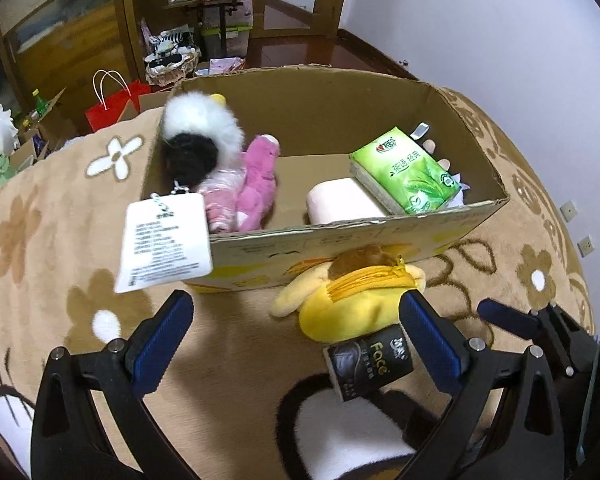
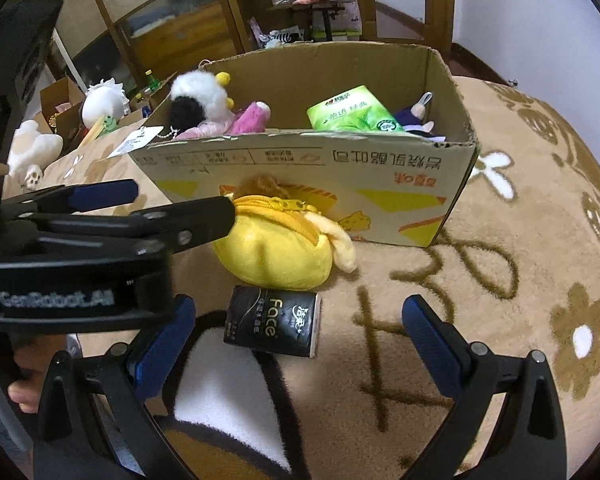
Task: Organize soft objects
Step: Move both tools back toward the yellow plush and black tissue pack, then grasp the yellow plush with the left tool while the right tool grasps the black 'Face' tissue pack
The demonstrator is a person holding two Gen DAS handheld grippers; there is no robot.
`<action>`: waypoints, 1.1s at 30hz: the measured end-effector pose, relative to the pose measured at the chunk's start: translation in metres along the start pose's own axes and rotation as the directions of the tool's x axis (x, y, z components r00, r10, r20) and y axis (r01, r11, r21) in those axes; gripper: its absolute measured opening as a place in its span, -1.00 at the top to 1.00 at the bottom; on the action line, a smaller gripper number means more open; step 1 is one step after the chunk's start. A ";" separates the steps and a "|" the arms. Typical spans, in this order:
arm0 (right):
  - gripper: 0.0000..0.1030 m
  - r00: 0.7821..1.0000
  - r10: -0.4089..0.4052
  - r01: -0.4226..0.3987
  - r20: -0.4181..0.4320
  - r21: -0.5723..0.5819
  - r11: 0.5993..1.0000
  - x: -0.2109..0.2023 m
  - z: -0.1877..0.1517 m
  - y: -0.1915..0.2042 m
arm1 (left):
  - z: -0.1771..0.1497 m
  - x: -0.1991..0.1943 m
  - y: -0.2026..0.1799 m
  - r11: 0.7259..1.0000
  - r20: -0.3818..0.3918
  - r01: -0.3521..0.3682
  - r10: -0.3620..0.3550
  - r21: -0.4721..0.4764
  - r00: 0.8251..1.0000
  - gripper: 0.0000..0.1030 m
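From your left wrist, your spread, empty left gripper [image 1: 296, 332] flanks the yellow zippered plush pouch [image 1: 340, 304] against the printed cardboard box [image 1: 340, 236]; from your right wrist, your released right gripper [image 2: 300, 336] probably targets the black tissue pack [image 2: 274, 326] next.

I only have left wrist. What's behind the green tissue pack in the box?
Observer: Right wrist shows a small doll in dark purple, tucked in the cardboard box corner behind the green tissue pack.
Operator: My finger hides part of the black pack. Is it held?
Observer: No. The black tissue pack lies free on the blanket, just ahead of the open right gripper.
Operator: Left gripper on the yellow pouch?
Observer: The left gripper is open. From the side, one fingertip overlaps the yellow pouch by its zipper. I cannot confirm contact.
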State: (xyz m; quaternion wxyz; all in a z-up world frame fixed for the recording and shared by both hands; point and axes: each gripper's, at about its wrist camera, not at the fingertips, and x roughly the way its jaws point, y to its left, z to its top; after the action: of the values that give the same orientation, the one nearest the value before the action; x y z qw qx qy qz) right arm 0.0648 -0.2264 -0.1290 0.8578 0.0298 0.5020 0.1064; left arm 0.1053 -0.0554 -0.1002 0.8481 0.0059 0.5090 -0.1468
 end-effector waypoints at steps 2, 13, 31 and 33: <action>-1.00 1.000 0.001 -0.001 -0.006 0.001 1.000 0.001 0.000 -0.001 | 0.000 0.003 -0.001 1.000 0.007 0.016 -0.016 -0.003 1.000 -0.97; -1.00 0.996 -0.003 0.007 -0.088 0.042 0.999 0.021 -0.003 -0.011 | 0.005 0.032 -0.010 0.999 -0.017 0.043 -0.043 0.007 0.999 -0.97; -1.00 0.986 0.074 -0.054 -0.152 0.134 0.990 0.053 -0.003 -0.018 | 0.003 0.054 -0.017 0.991 -0.117 0.133 -0.132 -0.001 0.984 -0.38; -1.00 0.984 0.083 -0.061 -0.157 0.139 0.988 0.057 -0.006 -0.016 | 0.003 0.052 -0.016 0.992 -0.121 0.129 -0.129 -0.003 0.984 -0.33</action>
State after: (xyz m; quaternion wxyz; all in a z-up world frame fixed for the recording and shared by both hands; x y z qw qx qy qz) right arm 0.0896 -0.2304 -0.1832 0.8056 0.0967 0.5749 0.1055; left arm 0.1268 -0.0837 -0.1416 0.8044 -0.0163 0.5585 -0.2020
